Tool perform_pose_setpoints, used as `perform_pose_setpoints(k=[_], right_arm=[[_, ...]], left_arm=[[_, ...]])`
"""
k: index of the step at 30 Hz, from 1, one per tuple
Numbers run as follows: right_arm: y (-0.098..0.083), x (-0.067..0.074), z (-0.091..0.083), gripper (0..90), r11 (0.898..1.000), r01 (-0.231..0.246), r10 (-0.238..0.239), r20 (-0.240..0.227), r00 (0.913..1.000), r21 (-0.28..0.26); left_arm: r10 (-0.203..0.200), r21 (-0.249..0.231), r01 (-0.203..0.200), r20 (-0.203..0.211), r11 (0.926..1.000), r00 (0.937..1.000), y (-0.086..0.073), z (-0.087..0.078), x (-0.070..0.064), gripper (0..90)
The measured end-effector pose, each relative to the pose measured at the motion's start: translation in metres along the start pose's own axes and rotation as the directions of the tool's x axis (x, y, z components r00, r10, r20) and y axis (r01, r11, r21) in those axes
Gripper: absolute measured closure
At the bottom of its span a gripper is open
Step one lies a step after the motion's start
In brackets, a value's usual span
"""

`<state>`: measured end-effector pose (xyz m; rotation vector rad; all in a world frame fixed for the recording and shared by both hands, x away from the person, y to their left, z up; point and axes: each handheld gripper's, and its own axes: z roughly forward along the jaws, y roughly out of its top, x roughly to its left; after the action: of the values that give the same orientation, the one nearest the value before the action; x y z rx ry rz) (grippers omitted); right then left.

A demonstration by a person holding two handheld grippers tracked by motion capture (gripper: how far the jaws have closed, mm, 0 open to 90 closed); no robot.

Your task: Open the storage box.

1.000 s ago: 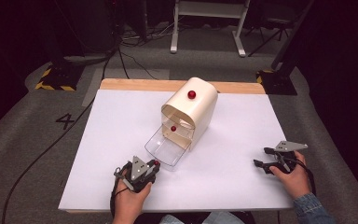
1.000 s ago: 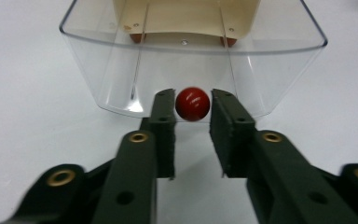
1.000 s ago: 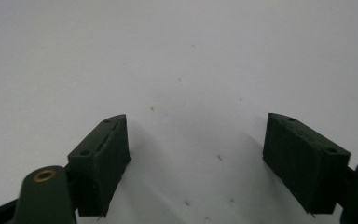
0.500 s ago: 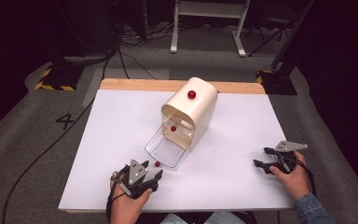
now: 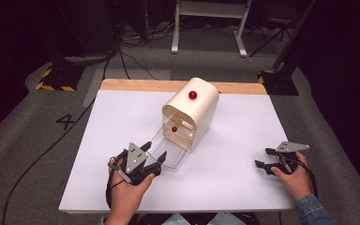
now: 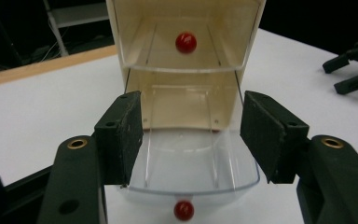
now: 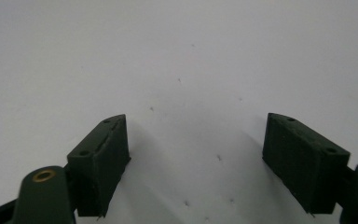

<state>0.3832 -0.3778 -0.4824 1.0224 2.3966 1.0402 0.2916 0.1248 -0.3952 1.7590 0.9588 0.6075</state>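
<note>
Two hand-held grippers, both spread wide: your left hand-held gripper (image 5: 155,152) straddles the pulled-out clear drawer (image 6: 191,163) of the cream cabinet (image 5: 194,110) at frame centre, jaws off its sides; your right hand-held gripper (image 5: 263,158) hovers over bare white worktop (image 5: 243,122), lower right.

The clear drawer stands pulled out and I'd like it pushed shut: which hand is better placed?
Left. Its tongs are open on either side of the clear drawer. The right tongs rest open on the white table, apart from the cream cabinet.
</note>
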Motion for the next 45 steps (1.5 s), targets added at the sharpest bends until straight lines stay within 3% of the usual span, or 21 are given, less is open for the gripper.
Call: perform_pose_setpoints(k=[4,13,19,23,27,36,39,45], right_arm=[[0.000,0.000,0.000,22.8,1.000,-0.001,0.001,0.000,1.0000,0.000],[0.000,0.000,0.000,22.7,1.000,-0.002,0.002,-0.003,1.0000,0.001],[0.000,0.000,0.000,22.7,1.000,-0.004,0.004,-0.004,1.0000,0.001],[0.000,-0.001,0.000,22.7,1.000,-0.004,0.004,-0.005,1.0000,0.002],[0.000,-0.001,0.000,22.8,1.000,-0.004,0.004,-0.006,1.0000,0.002],[0.000,0.000,0.000,22.8,1.000,-0.003,0.003,-0.005,1.0000,0.001],[0.000,-0.001,0.000,22.8,1.000,-0.003,0.003,-0.005,1.0000,0.001],[0.000,0.000,0.000,22.8,1.000,-0.002,0.002,-0.003,1.0000,0.001]], left_arm=[[-0.003,-0.016,0.003,0.021,0.9999,0.9998,0.013,0.015,0.000,39.1],[-0.020,-0.023,0.021,0.035,0.9995,0.9992,0.017,0.047,-0.003,41.8],[-0.026,-0.041,0.027,0.030,0.9988,0.9992,0.017,0.060,-0.007,46.9],[-0.018,-0.060,0.017,-0.013,0.9981,0.9998,0.017,0.070,-0.004,61.3],[-0.022,-0.048,0.020,-0.033,0.9986,0.9992,0.016,0.075,-0.001,71.6],[-0.015,-0.053,0.014,-0.015,0.9985,0.9998,0.015,0.074,0.000,74.1],[0.006,-0.045,-0.007,-0.021,0.9990,0.9998,0.014,0.068,-0.001,74.1],[0.006,-0.037,-0.006,-0.021,0.9993,0.9998,0.010,0.051,-0.002,74.1]])
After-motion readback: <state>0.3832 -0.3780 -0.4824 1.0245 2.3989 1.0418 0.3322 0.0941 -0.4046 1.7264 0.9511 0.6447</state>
